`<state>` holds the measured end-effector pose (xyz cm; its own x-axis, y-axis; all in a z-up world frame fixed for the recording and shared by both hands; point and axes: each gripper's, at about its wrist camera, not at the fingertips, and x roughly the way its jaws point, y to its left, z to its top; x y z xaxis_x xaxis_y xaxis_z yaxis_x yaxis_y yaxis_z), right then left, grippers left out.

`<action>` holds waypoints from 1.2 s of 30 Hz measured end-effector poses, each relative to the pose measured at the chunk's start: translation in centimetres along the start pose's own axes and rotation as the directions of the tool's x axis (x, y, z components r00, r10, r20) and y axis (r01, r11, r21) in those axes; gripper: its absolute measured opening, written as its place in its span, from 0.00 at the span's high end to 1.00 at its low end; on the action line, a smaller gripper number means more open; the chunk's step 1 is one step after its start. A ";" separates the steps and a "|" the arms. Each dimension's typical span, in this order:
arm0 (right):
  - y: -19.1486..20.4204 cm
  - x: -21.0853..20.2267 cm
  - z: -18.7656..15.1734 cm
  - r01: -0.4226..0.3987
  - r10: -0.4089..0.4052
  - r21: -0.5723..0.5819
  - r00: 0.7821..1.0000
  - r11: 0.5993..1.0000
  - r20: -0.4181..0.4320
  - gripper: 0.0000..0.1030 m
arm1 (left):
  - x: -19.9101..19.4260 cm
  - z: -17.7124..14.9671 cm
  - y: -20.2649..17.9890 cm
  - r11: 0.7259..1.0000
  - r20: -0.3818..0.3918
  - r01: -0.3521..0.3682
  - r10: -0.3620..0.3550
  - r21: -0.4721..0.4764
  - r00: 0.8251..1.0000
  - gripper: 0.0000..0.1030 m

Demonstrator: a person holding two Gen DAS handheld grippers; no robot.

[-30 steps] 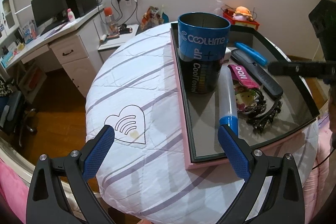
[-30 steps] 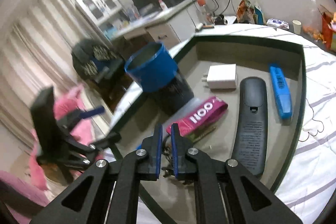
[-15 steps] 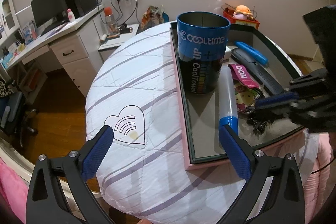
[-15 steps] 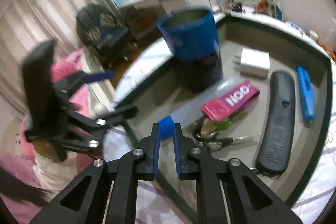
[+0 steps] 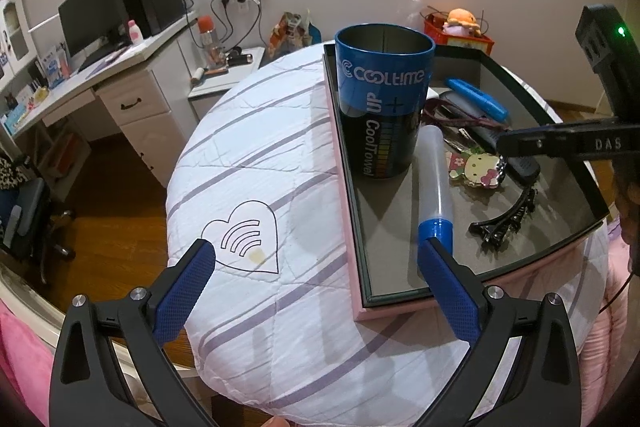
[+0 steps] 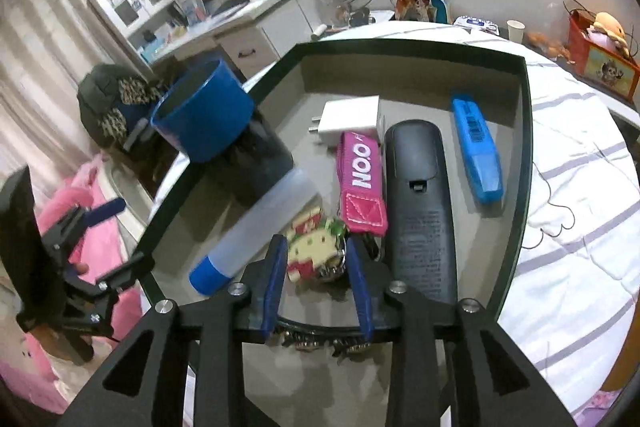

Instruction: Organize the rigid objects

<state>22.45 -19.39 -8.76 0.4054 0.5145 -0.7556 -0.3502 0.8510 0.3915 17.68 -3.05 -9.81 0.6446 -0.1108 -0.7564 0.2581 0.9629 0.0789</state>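
A dark tray (image 5: 560,235) with a pink rim lies on the round quilted table (image 5: 260,147). In it stand a blue and black Cooltime can (image 5: 382,99), a clear tube with a blue cap (image 5: 434,187), a cartoon keychain (image 6: 314,251) on a pink strap (image 6: 362,183), a black remote (image 6: 420,203), a blue case (image 6: 476,147), a white charger (image 6: 350,117) and a black hair claw (image 5: 506,221). My right gripper (image 6: 318,267) is open, its fingers either side of the keychain. My left gripper (image 5: 316,275) is open and empty over the table's near edge.
A white desk (image 5: 120,67) with a monitor and speakers stands at the back left. A red box with a plush toy (image 5: 460,27) sits behind the tray. The tray's raised rim (image 6: 524,163) surrounds the objects. A dark chair (image 6: 116,99) stands beside the table.
My right gripper has opened from shut and moved down over the keychain. The keychain and strap have shifted away from the hair claw. My left gripper has stayed still.
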 end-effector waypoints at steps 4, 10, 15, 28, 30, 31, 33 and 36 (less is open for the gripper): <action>-0.1 0.1 0.3 0.056 -0.056 0.008 0.998 0.998 0.015 0.69 | -0.3 0.0 -0.1 1.000 0.000 0.000 0.000 0.010 1.000 0.01; 0.8 1.8 0.4 0.160 -0.163 -0.050 0.985 0.986 -0.060 0.69 | -0.7 0.0 -0.3 1.000 0.002 0.000 0.000 0.018 1.000 0.01; 1.6 2.4 -0.1 0.121 -0.129 -0.077 0.985 0.990 -0.113 0.49 | -0.7 0.0 -0.4 1.000 0.003 0.000 0.000 0.019 1.000 0.01; 2.6 -0.5 -1.7 0.009 -0.012 -0.062 0.999 0.998 -0.046 0.48 | -0.9 0.1 -0.8 1.000 0.006 -0.004 0.004 0.019 1.000 0.01; 2.1 -2.5 -2.0 0.045 -0.045 -0.048 0.999 0.998 0.017 0.42 | -1.0 0.3 -0.8 1.000 0.011 -0.006 0.005 0.012 1.000 0.01; 1.9 -3.6 -2.2 0.085 -0.083 -0.038 0.995 0.996 0.053 0.36 | -1.0 0.4 -0.8 1.000 0.014 -0.008 0.007 0.008 1.000 0.01; 1.6 -5.6 -2.8 0.166 -0.162 -0.020 0.980 0.986 0.117 0.23 | -1.2 0.7 -0.9 1.000 0.024 -0.012 0.012 -0.005 1.000 0.01; 1.7 -7.0 -3.3 0.244 -0.237 -0.030 0.960 0.969 0.151 0.23 | -1.5 1.4 -1.3 1.000 0.039 -0.019 0.019 -0.018 0.999 0.01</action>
<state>16.23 -21.93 -4.54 0.5996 0.3083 -0.7386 -0.2656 0.9472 0.1798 17.39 -4.51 -7.84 0.6769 -0.1016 -0.7290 0.2331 0.9690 0.0814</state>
